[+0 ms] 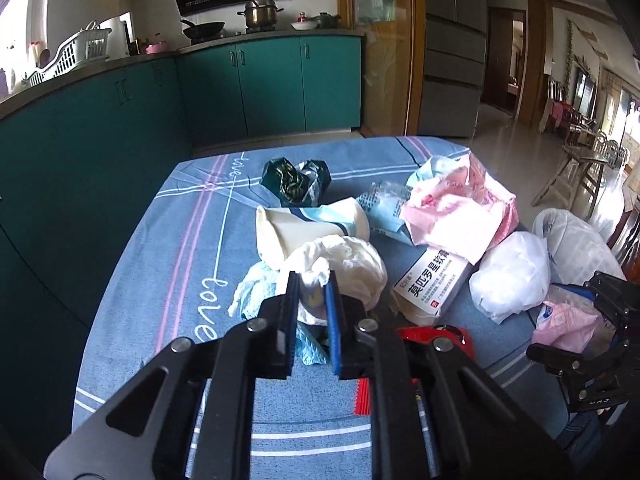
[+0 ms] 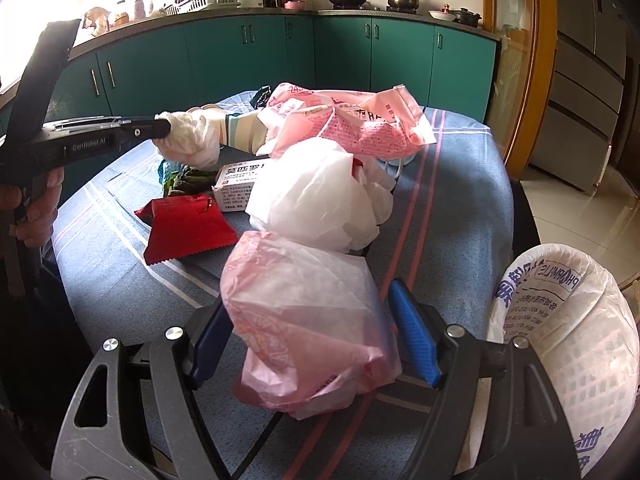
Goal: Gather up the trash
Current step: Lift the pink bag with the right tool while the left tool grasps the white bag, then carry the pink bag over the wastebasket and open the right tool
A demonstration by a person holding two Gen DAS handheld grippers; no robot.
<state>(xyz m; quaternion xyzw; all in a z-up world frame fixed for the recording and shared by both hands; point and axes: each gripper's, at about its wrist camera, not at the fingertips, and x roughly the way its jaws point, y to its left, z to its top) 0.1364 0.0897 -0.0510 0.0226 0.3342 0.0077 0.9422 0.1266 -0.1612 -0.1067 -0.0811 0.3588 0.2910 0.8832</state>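
The left tongs (image 1: 311,280) are pinched on a crumpled white tissue wad (image 1: 352,264), its paper bunched between the blue pads. In the right wrist view the wad (image 2: 192,140) sits at the tip of the left tongs, above the surface (image 1: 160,280), which is covered with a blue striped cloth. Just behind the wad a paper cup (image 1: 304,228) lies on its side, mouth toward the left. A pale blue scrap (image 1: 252,292) lies under and to the left of the wad. To the right of the wad is a white medicine box (image 1: 428,280) with printed characters, and in front of the box a red wrapper (image 2: 188,224) lies flat. At the far side of the cloth sits a dark green crumpled packet (image 1: 296,180).

The right tongs (image 2: 308,336) stand apart around a pink plastic bag (image 2: 304,312); the bag fills the gap, but whether both pads press it cannot be told. Beyond it lies a white plastic bag (image 2: 320,196), and farther back a large pink printed package (image 2: 352,120). At the right edge stands a bin lined with a white printed bag (image 2: 572,340). A hand (image 2: 40,208) holds the left tool's grip. Green cabinets (image 1: 272,84) run along the far wall.
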